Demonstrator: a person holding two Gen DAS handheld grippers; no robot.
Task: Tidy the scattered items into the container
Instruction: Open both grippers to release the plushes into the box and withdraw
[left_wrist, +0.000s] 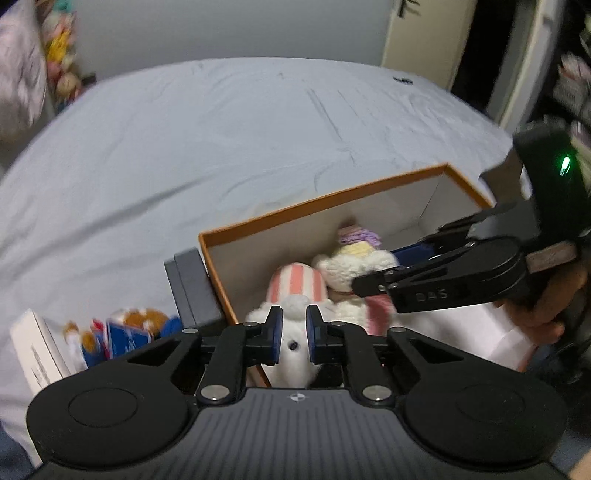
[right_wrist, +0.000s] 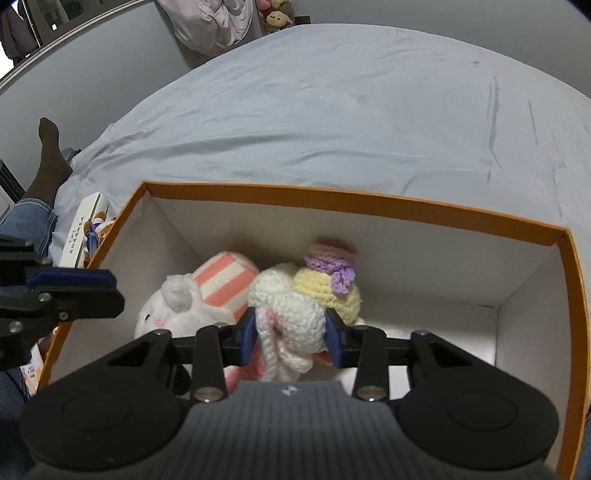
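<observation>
The orange-rimmed box (right_wrist: 354, 206) is packed along its left and middle floor by a white plush with a striped hat (right_wrist: 199, 295) and a crocheted doll (right_wrist: 314, 295); its right part stands bare to the wall. The left tool (left_wrist: 294, 334) and right tool (right_wrist: 290, 341) crowd the near rim from both sides. Left of the box in the left wrist view, a dark box (left_wrist: 192, 291), a small plush (left_wrist: 140, 321) and a white box (left_wrist: 40, 350) block the way. The bed (right_wrist: 332, 110) beyond, across the upper frame, lies open.

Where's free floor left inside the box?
Free: the right half of the box, bare white floor between the crochet doll and the right wall. Crowded: the left, where the striped plush and doll touch.
</observation>
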